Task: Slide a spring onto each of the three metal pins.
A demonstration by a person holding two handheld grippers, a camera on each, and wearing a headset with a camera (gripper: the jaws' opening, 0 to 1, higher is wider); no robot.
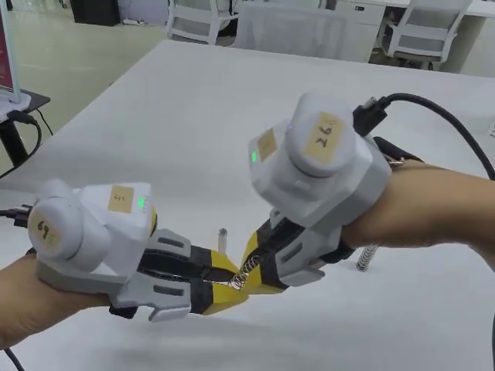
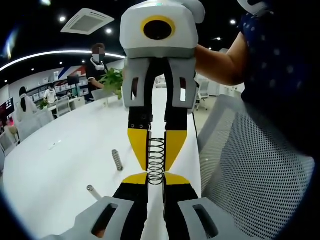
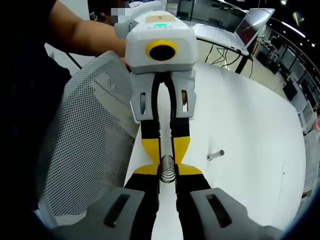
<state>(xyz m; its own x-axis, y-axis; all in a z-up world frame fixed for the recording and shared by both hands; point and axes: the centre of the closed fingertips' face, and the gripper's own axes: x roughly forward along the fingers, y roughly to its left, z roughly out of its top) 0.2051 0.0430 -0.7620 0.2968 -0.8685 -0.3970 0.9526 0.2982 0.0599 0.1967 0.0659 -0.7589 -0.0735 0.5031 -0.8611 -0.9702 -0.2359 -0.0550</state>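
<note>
near spring [image 1: 244, 272] | pin [image 1: 223, 239] just behind | other spring [image 1: 366, 257] right, on table [image 1: 193, 116]

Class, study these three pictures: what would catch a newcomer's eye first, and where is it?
First, the two yellow-tipped claws meeting tip to tip low in the head view: the left claw and the right claw both pinch one spring between them. Just beyond them on the white table is a bare metal pin, and a loose spring lies by the person's right forearm.
</note>
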